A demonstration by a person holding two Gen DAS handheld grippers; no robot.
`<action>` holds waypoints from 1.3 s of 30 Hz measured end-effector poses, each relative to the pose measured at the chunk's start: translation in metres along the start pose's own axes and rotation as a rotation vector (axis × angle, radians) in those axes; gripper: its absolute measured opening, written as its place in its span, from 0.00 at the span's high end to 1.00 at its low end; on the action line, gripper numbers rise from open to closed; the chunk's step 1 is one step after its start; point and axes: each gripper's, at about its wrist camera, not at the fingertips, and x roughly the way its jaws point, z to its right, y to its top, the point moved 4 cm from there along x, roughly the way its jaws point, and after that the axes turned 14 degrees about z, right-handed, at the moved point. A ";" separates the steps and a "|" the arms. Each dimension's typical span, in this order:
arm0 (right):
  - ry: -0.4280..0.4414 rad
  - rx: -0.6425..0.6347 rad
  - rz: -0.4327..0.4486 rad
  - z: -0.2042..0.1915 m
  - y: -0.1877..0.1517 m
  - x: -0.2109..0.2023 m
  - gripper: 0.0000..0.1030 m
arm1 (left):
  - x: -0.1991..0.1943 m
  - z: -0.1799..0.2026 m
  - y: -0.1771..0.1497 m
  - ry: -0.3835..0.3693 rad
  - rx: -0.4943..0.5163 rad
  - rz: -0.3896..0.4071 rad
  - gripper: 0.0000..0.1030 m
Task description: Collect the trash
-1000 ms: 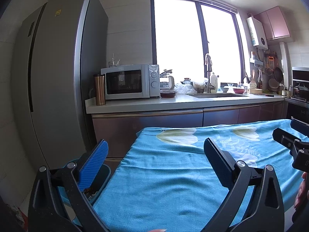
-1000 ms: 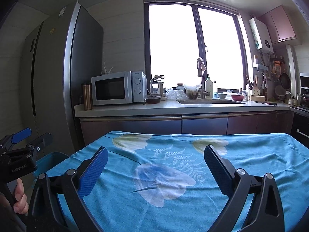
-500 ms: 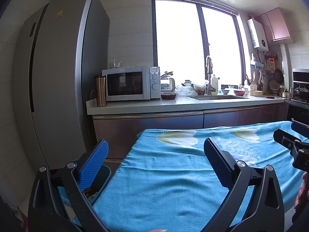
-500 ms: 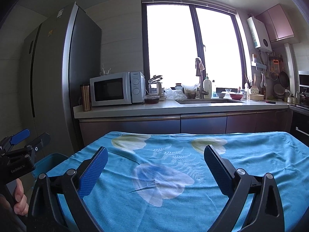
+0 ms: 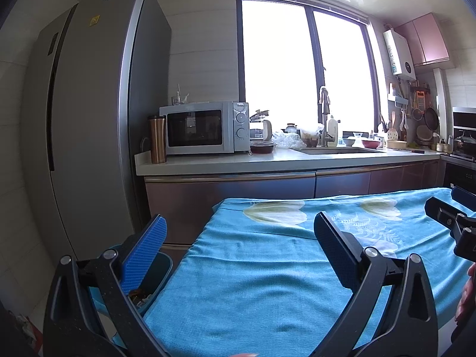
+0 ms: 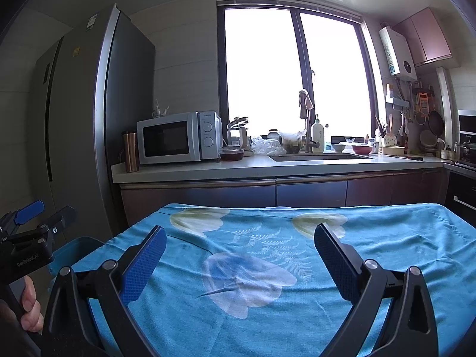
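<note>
- Nearest the cameras, the left hand-held gripper (image 5: 239,248) and the right hand-held gripper (image 6: 239,250) are both held with fingers spread wide apart and nothing between them.
- Below them, the worktop (image 6: 386,267) is covered by a turquoise flower-print cloth; no loose trash can be made out on any part of it that shows.
- Beside the worktop's left edge, low down, a blue waste bin (image 5: 162,267) stands; dark scraps (image 5: 138,293) appear to lie inside, partly hidden behind the left blue finger pad (image 5: 144,254).
- From the right wrist view, the same bin's rim (image 6: 74,245) shows just beyond the cloth corner, with the left tool and the holding hand (image 6: 28,306) near it.
- The step in hand is judged to be a search for any remaining piece, or the close of the task, since the trash seen is already in the bin.
- It would be done well if the cloth were scanned edge to edge, including folds and the near strip hidden under the grippers, before anything is reached for.
- The fingers are best kept apart until a piece is centred between the pads, and the cloth should not be pinched with it.
- Farther off, the kitchen counter (image 6: 208,171) with the microwave (image 6: 178,138) and a crumpled plastic bag (image 6: 266,145) by the sink lies well apart; whether that bag is trash cannot be told.
</note>
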 end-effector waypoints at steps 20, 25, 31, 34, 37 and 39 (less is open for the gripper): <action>0.000 -0.003 0.004 0.002 0.001 0.001 0.06 | -0.001 -0.002 0.000 0.013 -0.009 -0.001 0.05; 0.002 -0.004 0.007 0.002 0.004 0.002 0.06 | -0.003 -0.001 0.000 0.014 -0.010 0.002 0.06; 0.001 -0.005 0.010 0.001 0.005 0.003 0.06 | -0.003 0.000 0.001 0.014 -0.011 0.002 0.06; 0.003 -0.006 0.010 0.001 0.006 0.003 0.06 | -0.003 0.000 0.001 0.015 -0.013 0.002 0.06; 0.006 -0.006 0.010 0.001 0.006 0.003 0.06 | -0.004 0.000 0.001 0.016 -0.015 0.002 0.06; 0.006 -0.006 0.013 0.001 0.007 0.003 0.06 | -0.004 0.000 0.001 0.017 -0.013 0.003 0.06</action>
